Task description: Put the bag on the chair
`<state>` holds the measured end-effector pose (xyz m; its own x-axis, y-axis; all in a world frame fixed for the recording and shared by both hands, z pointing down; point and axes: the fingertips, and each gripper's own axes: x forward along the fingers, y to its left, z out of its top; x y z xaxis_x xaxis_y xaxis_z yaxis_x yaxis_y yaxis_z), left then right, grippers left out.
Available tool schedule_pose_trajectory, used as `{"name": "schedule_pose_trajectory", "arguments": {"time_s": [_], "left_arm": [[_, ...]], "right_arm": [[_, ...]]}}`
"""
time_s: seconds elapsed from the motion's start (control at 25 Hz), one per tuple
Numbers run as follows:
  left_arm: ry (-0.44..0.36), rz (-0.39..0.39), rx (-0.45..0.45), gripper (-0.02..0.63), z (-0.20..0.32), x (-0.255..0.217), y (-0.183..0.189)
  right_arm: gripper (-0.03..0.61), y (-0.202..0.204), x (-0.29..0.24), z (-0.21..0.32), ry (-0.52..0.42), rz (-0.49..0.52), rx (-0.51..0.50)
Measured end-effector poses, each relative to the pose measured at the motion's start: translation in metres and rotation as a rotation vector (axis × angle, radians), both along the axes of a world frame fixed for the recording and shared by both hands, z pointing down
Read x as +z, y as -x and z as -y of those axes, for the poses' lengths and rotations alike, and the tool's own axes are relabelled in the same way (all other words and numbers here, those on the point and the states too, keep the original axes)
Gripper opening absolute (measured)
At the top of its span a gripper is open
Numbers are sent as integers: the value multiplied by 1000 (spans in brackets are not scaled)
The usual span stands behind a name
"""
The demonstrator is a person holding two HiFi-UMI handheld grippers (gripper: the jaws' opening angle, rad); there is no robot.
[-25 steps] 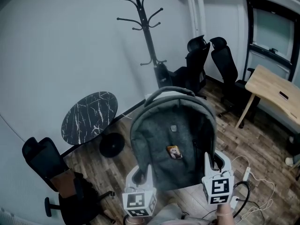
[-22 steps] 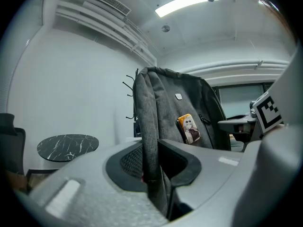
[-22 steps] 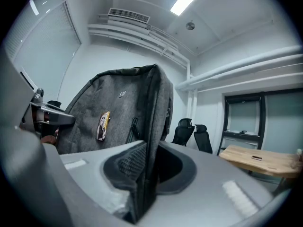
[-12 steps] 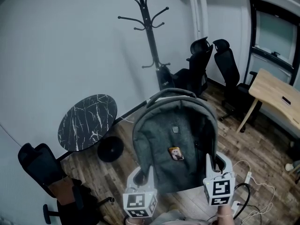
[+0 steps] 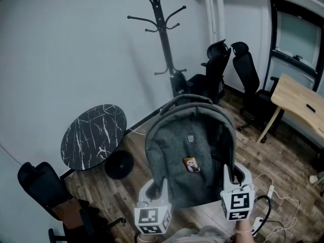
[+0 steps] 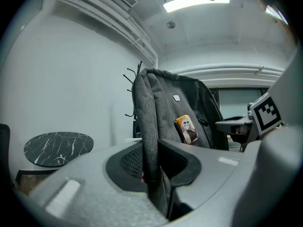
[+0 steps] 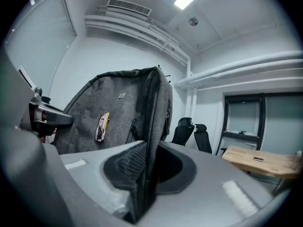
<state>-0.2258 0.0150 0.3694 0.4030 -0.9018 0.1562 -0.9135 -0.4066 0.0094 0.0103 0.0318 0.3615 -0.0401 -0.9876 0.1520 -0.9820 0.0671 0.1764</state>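
Observation:
A grey fabric backpack point(image 5: 190, 156) with a small yellow picture tag hangs in the air, carried by both grippers. My left gripper point(image 5: 157, 189) is shut on its left edge; in the left gripper view the bag point(image 6: 163, 112) stands upright with its fabric edge pinched between the jaws. My right gripper point(image 5: 230, 178) is shut on the right edge, and in the right gripper view the bag point(image 7: 120, 117) rises from the jaws. Two black office chairs point(image 5: 230, 70) stand at the far wall; another black chair point(image 5: 43, 189) sits at the lower left.
A round black marble table point(image 5: 93, 135) stands left of the bag. A black coat stand point(image 5: 164, 34) rises by the back wall. A wooden desk point(image 5: 301, 105) is at the right. White cables and a power strip point(image 5: 268, 196) lie on the wooden floor.
Both grippers and the bag have travelled forward together; the marble table and lower-left chair have slid down and left in view. Grips are unchanged.

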Motion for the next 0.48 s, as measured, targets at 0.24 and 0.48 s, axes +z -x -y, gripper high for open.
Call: {"name": "schedule_pose_trajectory", "arguments": {"time_s": [0.24, 0.48], "left_arm": [[12, -10, 19, 75, 13, 3, 3], [24, -8, 25, 75, 23, 11, 2]], "right_arm": [[51, 4, 4, 9, 16, -2, 19], [51, 4, 10, 19, 31, -7, 18]]}}
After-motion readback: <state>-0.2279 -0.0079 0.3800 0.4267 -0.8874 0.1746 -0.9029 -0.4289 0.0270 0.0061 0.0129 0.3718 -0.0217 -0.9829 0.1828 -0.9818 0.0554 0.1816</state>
